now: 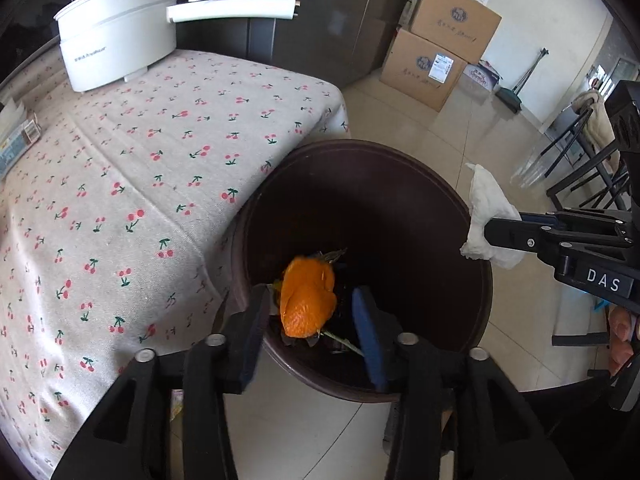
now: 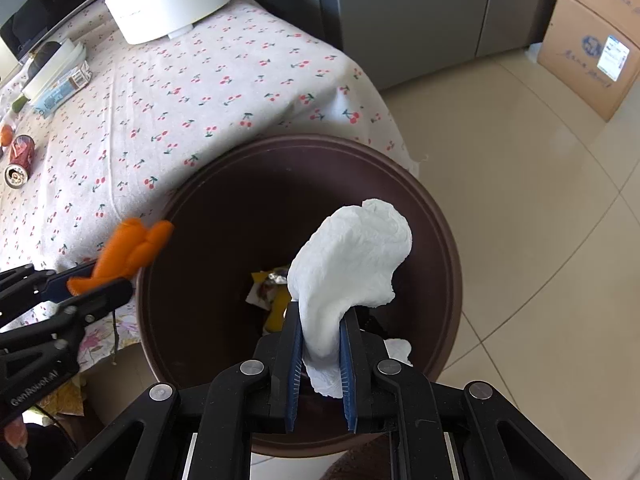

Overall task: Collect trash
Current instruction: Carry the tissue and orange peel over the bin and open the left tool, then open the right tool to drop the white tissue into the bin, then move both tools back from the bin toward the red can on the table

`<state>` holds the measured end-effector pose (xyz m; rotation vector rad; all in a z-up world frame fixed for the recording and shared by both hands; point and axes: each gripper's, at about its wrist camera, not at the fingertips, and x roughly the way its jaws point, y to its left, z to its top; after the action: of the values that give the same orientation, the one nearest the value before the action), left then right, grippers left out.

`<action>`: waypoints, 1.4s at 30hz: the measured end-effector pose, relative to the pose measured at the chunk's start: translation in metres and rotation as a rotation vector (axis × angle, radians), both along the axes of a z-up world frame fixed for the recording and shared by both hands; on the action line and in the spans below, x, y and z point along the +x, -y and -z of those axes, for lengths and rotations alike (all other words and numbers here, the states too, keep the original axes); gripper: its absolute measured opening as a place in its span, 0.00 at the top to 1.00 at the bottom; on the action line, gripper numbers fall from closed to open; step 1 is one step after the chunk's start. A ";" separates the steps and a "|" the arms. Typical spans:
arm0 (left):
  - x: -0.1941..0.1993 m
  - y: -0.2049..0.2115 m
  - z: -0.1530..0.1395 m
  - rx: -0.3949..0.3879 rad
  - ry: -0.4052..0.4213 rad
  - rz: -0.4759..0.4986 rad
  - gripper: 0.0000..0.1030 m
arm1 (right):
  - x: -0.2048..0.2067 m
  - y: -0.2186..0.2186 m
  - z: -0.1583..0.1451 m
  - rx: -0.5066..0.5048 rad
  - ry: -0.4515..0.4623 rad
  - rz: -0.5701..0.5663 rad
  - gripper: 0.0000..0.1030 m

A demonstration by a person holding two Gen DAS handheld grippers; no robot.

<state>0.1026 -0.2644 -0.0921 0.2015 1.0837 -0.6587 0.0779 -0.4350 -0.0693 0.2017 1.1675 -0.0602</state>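
Both grippers are held over the round dark-brown plastic waste bin, which stands on the tiled floor tight against the near corner of the surface, so whatever is let go falls inside rather than on the cherry-print tablecloth.

Left gripper: jaws spread apart, blue pads clear on both sides of the orange peel. From the left wrist view the peel sits between the pads without either one pressing it; the right wrist view places it at the bin's rim on the surface side. Whether it is falling or caught on a pad I cannot tell.

Right gripper: jaws clamped on the crumpled white paper tissue, pinched at its lower end, the bulk standing up past the fingertips over the bin's mouth.

Peel: bright orange, curled, pebbled skin outward. Tissue: soft, creased, dry-looking. Bin bottom holds scraps already — yellow pieces, foil, stems.

A crushed red drink can lies on the surface's far left side, likely uncollected trash.
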 end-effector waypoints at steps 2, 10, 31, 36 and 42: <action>-0.001 0.001 -0.001 0.012 0.028 -0.013 0.28 | -0.001 0.001 0.001 -0.001 -0.003 0.002 0.86; 0.010 -0.018 0.001 0.057 0.020 -0.085 0.22 | 0.002 -0.001 0.006 -0.013 -0.018 -0.002 0.85; 0.035 -0.130 -0.028 0.071 0.061 -0.297 0.13 | 0.024 -0.029 -0.002 0.018 0.006 0.011 0.42; 0.035 -0.152 -0.031 0.077 0.067 -0.343 0.09 | 0.026 -0.037 -0.003 0.018 0.005 0.000 0.36; 0.035 -0.171 -0.032 0.089 0.077 -0.380 0.04 | 0.027 -0.044 -0.005 0.015 0.011 -0.010 0.29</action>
<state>0.1378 -0.0935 -0.0602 0.0929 1.0416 -0.2605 0.1050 -0.3906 -0.0640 0.2099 1.1580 -0.0416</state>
